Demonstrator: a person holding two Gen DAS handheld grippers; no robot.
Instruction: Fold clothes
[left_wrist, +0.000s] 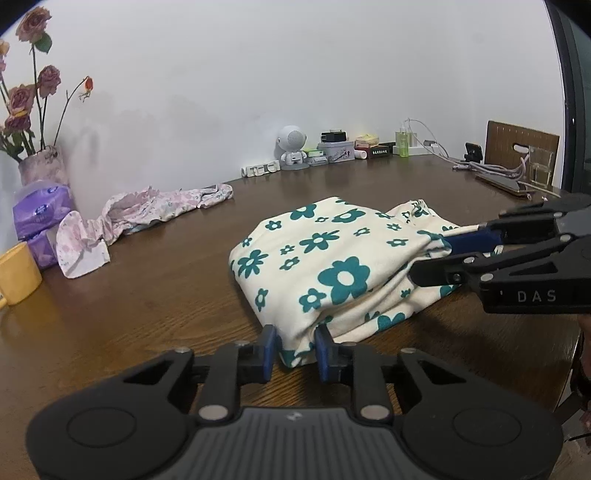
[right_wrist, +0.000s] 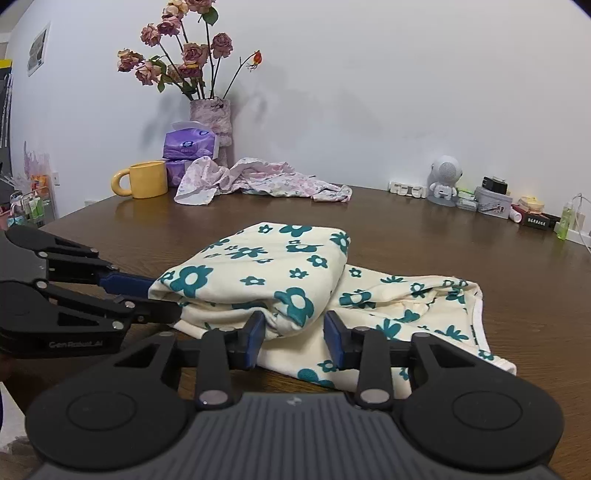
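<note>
A cream garment with teal flowers (left_wrist: 332, 258) (right_wrist: 258, 266) lies partly folded on the brown wooden table (left_wrist: 147, 314) (right_wrist: 443, 240); a doubled-over bundle rests on a flat lower layer. My left gripper (left_wrist: 295, 350) pinches the bundle's near corner between its blue pads. In the right wrist view it comes in from the left (right_wrist: 164, 299), one finger above and one below the fold. My right gripper (right_wrist: 294, 336) clamps the bundle's other corner. Seen in the left wrist view it enters from the right (left_wrist: 432, 256), with cloth bunched between its fingers.
A crumpled pink floral garment (left_wrist: 155, 210) (right_wrist: 266, 181) lies farther back. Near it stand a yellow mug (left_wrist: 18, 273) (right_wrist: 146, 179), purple tissue packs (left_wrist: 40, 214) (right_wrist: 188, 146) and a vase of roses (left_wrist: 42, 166) (right_wrist: 212, 122). A robot figure (left_wrist: 291, 147) (right_wrist: 445, 181), tins and cables line the wall.
</note>
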